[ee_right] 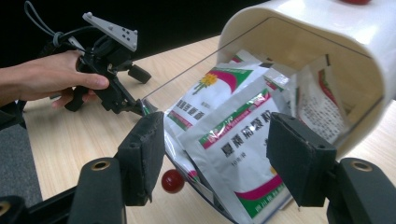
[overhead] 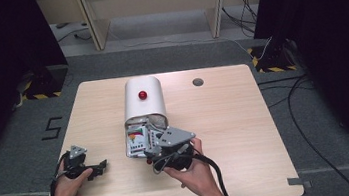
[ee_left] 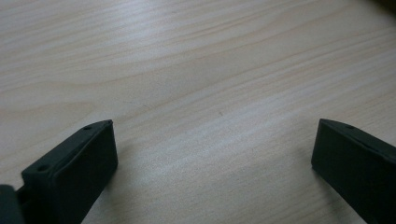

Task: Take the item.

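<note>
On the table [overhead: 226, 122], at about 8 o'clock in the high view, the left hand [overhead: 65, 189] holds the left gripper [overhead: 101, 166] low, close to the wood. In the left gripper view its jaws stand wide apart, with only bare wood grain between them.

Near the table's centre lies a white bin [overhead: 143, 99] on its side, with a red knob [overhead: 142, 95] on its upper face. Its open mouth points toward 6 o'clock, and a clear lid [overhead: 135, 143] lies at the mouth. Sachets [ee_right: 238, 144] with green and pink bands spill from the bin onto this lid.

At about 5 o'clock from the bin, the right hand [overhead: 194, 168] holds the right gripper [overhead: 155, 153] just at the mouth. In the right gripper view its jaws are wide, one on each side of the front sachet, not touching it. A second red knob [ee_right: 172, 181] sits below the lid, near the left jaw.
</note>
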A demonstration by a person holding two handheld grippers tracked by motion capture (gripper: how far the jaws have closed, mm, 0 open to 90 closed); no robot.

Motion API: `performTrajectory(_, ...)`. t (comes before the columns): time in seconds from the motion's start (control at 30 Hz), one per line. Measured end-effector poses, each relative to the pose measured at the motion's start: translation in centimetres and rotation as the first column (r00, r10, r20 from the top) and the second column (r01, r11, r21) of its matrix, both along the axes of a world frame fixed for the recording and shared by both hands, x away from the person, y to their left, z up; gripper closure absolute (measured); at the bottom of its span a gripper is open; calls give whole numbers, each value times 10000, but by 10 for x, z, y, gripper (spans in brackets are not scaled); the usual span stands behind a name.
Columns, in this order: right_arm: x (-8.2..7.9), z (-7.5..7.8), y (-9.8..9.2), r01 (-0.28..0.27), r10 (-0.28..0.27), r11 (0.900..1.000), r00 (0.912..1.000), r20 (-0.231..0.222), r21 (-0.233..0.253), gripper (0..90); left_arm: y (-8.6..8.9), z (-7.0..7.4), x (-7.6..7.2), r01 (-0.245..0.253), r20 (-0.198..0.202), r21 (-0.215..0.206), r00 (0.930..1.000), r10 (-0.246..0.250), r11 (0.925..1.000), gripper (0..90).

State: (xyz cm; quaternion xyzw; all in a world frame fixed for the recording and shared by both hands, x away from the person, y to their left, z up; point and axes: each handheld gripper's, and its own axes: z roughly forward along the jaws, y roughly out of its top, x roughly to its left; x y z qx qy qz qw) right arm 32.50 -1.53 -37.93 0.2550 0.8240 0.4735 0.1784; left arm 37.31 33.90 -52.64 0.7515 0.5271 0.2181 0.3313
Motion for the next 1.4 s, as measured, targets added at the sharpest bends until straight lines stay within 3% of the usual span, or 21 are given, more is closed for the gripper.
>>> performTrajectory(0.27, 5, -7, 10, 5, -7, 9996, 10000, -49, -275, 400, 0, 0, 0, 0, 10, -9, 10000, 0, 10000, 0)
performTrajectory(0.37, 7, -9, 12, -63, 65, 9996, 9999, 86, -257, 478, 0, 0, 0, 0, 13, -7, 10000, 0, 10000, 0)
performTrajectory(0.53, 9, -6, 6, 179, -175, 9997, 9996, 202, -176, 515, 0, 0, 0, -2, 14, -6, 10000, 2, 10000, 0)
performTrajectory(0.7, 8, 0, -3, 611, -591, 9977, 9960, 670, -277, 538, 0, 0, 0, 1, 2, -2, 10000, -1, 10000, 0)
performTrajectory(0.77, 5, 3, -6, 993, -927, 9935, 9895, 1107, -561, 540, 0, 0, 0, -1, 2, 0, 10000, 1, 10000, 0)
performTrajectory(0.97, 4, 2, -3, 1096, -979, 9902, 9868, 1286, -867, 565, 0, 0, 0, 6, -3, 4, 10000, -6, 10000, 0)
performTrajectory(1.03, -1, 1, 1, 1497, -1248, 9787, 9771, 1721, -1405, 582, 0, 0, 0, 2, 3, -6, 10000, -2, 10000, 0)
performTrajectory(1.4, 5, -4, 3, 1325, -1143, 9824, 9839, 1375, -1319, 642, 0, 0, 0, 2, 1, 1, 10000, -2, 10000, 0)
